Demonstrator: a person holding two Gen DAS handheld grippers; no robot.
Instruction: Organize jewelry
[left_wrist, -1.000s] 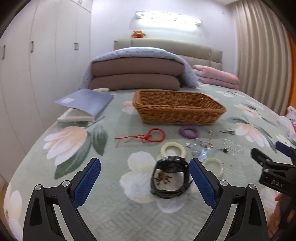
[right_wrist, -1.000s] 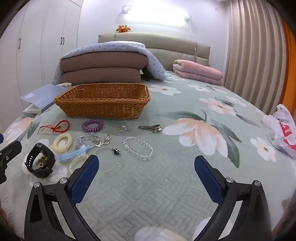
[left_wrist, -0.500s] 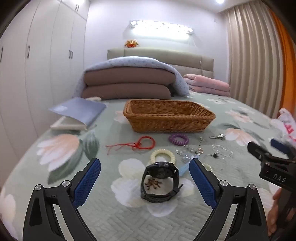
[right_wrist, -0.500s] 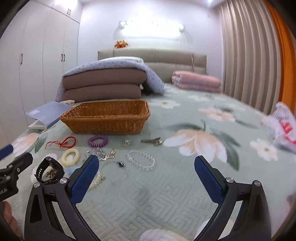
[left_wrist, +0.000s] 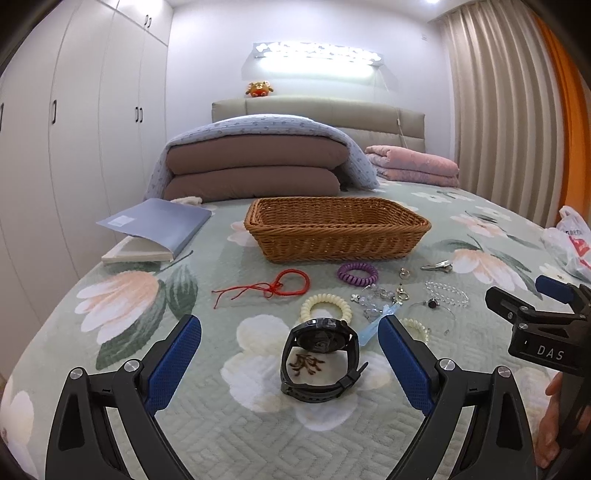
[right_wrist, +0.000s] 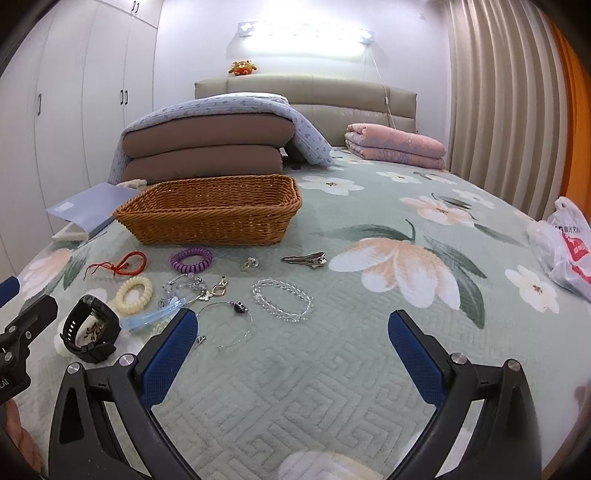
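Observation:
A wicker basket sits on the floral bed cover, nothing showing inside it. In front of it lie a red cord bracelet, a purple coil hair tie, a cream coil tie, a black watch, a crystal bead bracelet, a wire bangle, a metal hair clip and small charms. My left gripper is open, its fingers either side of the watch, just short of it. My right gripper is open and empty, just short of the bead bracelet.
A grey folder on a book lies left of the basket. Folded brown pillows under a blue blanket and a pink quilt are at the headboard. A white plastic bag lies at the bed's right edge.
Both cameras have tilted up and drawn slightly back, so the jewelry sits lower in the views. Both grippers stay open; nothing was picked up.

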